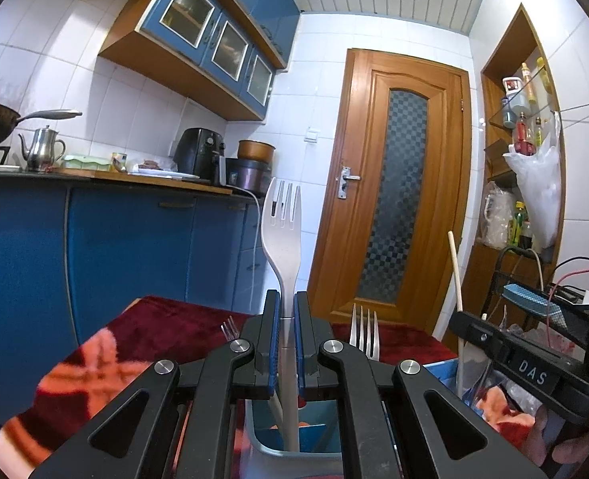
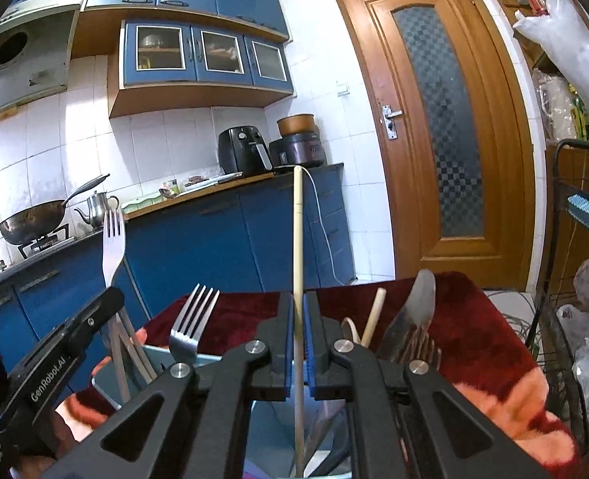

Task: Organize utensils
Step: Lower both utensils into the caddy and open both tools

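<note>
A white plastic fork (image 1: 281, 239) is pinched upright between the jaws of the left gripper (image 1: 287, 343), its handle reaching down into a grey-blue holder (image 1: 294, 455) below them. A pale chopstick (image 2: 298, 279) is clamped upright by the right gripper (image 2: 299, 343); a metal fork (image 2: 190, 327) stands left of those jaws.

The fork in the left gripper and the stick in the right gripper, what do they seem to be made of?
The fork in the left gripper looks like matte plastic: pale grey-white, speckled, thick and without shine. The stick in the right gripper looks like bare wood or bamboo: pale tan and dull, probably a chopstick.
</note>
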The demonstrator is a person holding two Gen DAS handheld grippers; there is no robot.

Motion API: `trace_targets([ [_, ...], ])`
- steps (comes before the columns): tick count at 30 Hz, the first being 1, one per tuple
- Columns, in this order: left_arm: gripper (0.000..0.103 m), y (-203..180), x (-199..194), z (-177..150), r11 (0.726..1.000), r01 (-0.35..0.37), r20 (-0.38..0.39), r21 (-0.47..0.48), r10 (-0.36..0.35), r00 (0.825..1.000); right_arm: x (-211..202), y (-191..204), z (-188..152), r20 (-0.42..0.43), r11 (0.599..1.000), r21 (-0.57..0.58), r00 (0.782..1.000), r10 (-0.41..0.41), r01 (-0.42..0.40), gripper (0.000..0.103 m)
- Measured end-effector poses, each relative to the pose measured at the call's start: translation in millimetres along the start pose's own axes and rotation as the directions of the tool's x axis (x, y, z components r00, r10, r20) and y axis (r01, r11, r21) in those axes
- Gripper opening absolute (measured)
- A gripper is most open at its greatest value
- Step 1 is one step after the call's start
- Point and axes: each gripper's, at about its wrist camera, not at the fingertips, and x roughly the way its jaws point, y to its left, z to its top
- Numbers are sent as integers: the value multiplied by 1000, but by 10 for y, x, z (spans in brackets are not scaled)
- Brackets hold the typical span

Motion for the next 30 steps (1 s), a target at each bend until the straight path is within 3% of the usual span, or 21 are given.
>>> trace_targets([
  [12, 7, 18, -13, -6, 1000, 4, -16, -6, -4, 1000, -83, -24, -143, -74, 999, 16, 997, 30, -29, 8],
  [14, 7, 22, -21, -20, 1000, 5, -28, -11, -5, 1000, -100, -9, -167, -100, 999, 13, 994, 41, -40, 17],
  [16, 7, 37, -39, -14, 1000, 8, -44, -21, -9, 999, -147, -13, -176, -94, 999, 24, 995, 46, -44, 42],
  [21, 18, 49, -111, 6, 999, 16, -77, -33, -18, 997, -346, 8, -132, -62, 997, 37, 996, 68, -66, 43],
  [30, 23, -41, -361, 15, 999, 41, -105, -12, -42, 994, -669, 54, -134, -52, 996, 46, 995, 81, -79, 47],
])
